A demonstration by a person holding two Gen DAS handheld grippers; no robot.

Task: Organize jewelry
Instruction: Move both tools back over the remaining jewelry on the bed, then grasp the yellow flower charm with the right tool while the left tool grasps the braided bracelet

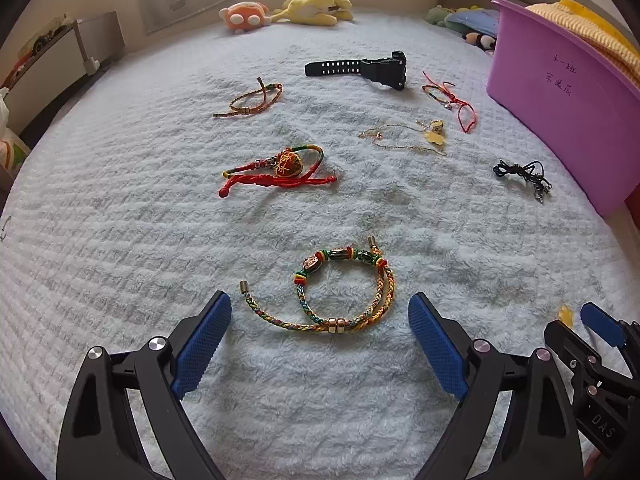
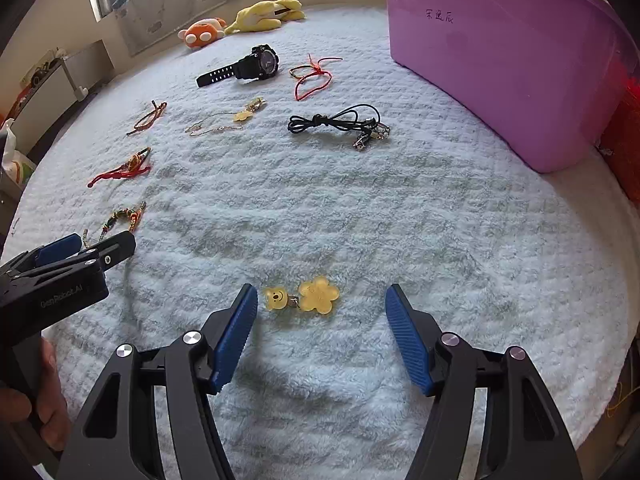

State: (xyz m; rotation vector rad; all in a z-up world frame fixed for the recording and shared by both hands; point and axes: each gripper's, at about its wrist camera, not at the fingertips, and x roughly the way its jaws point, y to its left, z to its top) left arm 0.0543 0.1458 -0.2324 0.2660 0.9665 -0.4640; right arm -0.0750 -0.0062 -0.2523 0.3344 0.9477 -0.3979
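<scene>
Left wrist view: my left gripper (image 1: 320,344) has its jaws wide around the braided cord bracelet (image 1: 332,292), a round loop on the fluffy bed (image 1: 120,240), long axis crosswise. My right gripper (image 2: 322,336), jaws wide, frames one glossy yellow charm (image 2: 304,298), probably resin, lying crosswise. I count four cord bracelets.

Watch (image 1: 362,68) behind chain (image 1: 400,138); bin (image 1: 560,112) right.

Braided multicolour bracelet (image 1: 340,292) lying flat, looped; yellow bear-flower charm (image 2: 302,298) flat; black watch (image 1: 360,69) on side
</scene>
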